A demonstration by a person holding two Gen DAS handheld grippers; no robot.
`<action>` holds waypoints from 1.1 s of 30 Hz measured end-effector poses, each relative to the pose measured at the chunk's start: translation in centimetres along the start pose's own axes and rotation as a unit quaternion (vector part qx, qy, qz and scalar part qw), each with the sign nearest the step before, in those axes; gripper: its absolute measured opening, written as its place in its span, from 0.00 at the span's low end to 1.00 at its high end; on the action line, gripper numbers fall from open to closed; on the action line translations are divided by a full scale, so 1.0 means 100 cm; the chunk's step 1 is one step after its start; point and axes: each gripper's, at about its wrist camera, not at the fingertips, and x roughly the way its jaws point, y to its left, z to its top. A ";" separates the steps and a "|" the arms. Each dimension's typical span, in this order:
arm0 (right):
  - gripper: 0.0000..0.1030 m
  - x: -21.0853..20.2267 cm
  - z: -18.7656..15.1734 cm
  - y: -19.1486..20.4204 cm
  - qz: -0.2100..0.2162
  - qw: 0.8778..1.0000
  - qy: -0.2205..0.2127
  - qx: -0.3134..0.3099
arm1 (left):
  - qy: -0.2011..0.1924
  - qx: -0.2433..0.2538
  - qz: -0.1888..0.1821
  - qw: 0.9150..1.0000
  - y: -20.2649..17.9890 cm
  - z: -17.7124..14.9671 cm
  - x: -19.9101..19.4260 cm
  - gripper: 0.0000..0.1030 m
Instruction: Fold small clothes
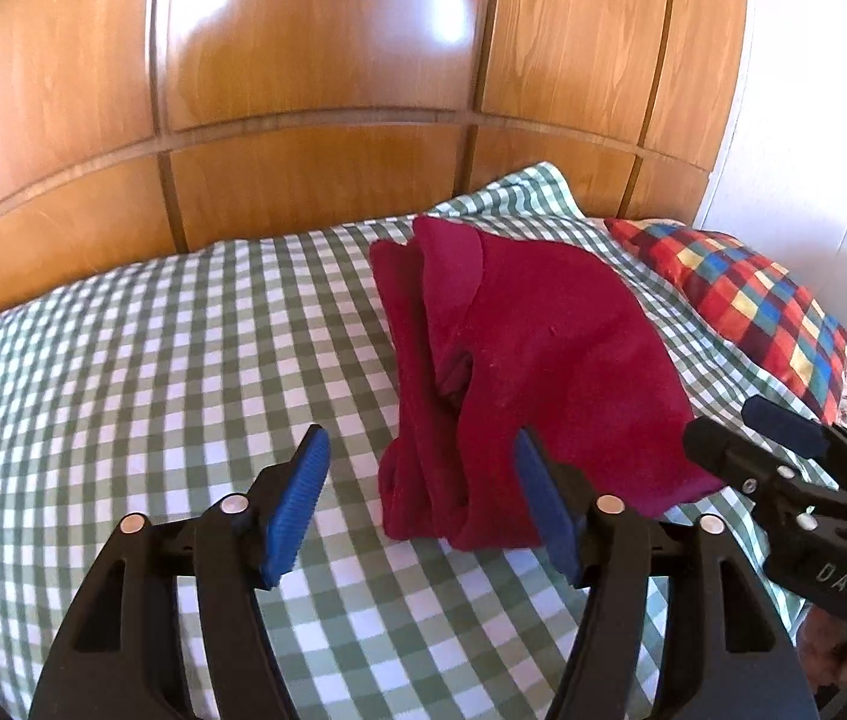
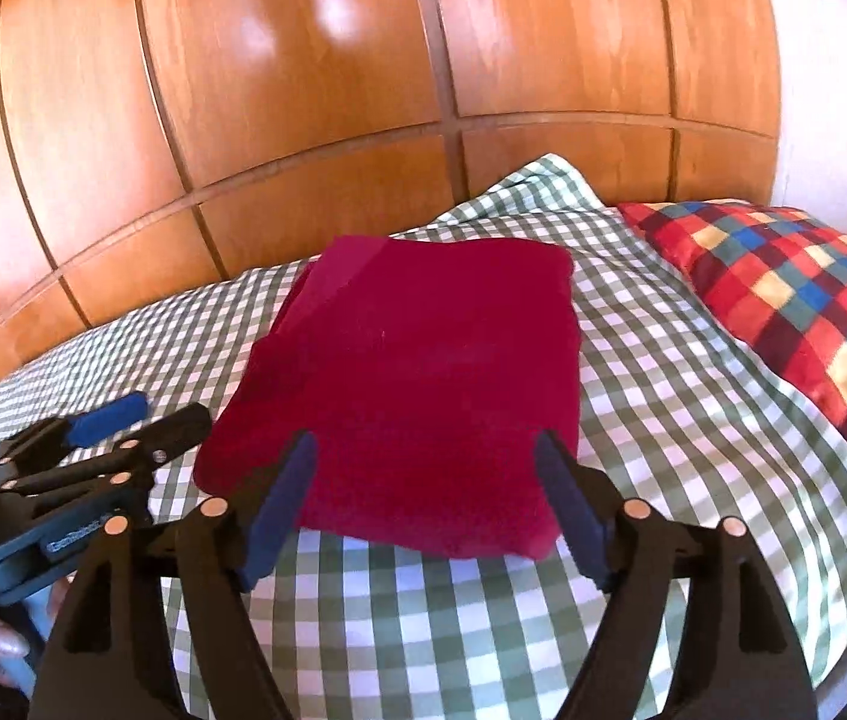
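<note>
so you're hovering both the left gripper (image 1: 420,501) and right gripper (image 2: 426,501) jaws-apart, holding nothing, over the folded red garment (image 2: 417,384) lying on the checked bedsheet (image 2: 423,612): it's looking soft, light, floppy, so pinch the layered near hem.

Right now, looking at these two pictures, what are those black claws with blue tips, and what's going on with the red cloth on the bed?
Those are hand-held grippers, one per hand, each carrying a camera looking along its fingers. One picture comes from the left gripper, the other from the right gripper. A folded dark red garment lies on the green-and-white checked bedsheet, beside a multicoloured checked pillow, before a wooden headboard. Both grippers are open, holding nothing.
</note>
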 end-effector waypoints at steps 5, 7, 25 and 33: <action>0.85 -0.009 -0.012 0.012 -0.041 0.999 0.001 0.014 | -0.017 0.001 0.017 1.000 0.002 -0.006 -0.021 0.69; 0.88 -0.011 -0.018 0.014 -0.062 0.998 0.004 0.020 | -0.024 -0.007 0.029 0.999 0.006 -0.010 -0.031 0.75; 0.97 -0.047 -0.033 0.045 -0.116 0.993 -0.020 0.018 | -0.053 -0.007 0.074 0.996 0.015 -0.036 -0.081 0.96; 0.98 -0.049 -0.035 0.047 -0.119 0.993 -0.022 0.016 | -0.058 -0.010 0.078 0.995 0.018 -0.037 -0.089 0.96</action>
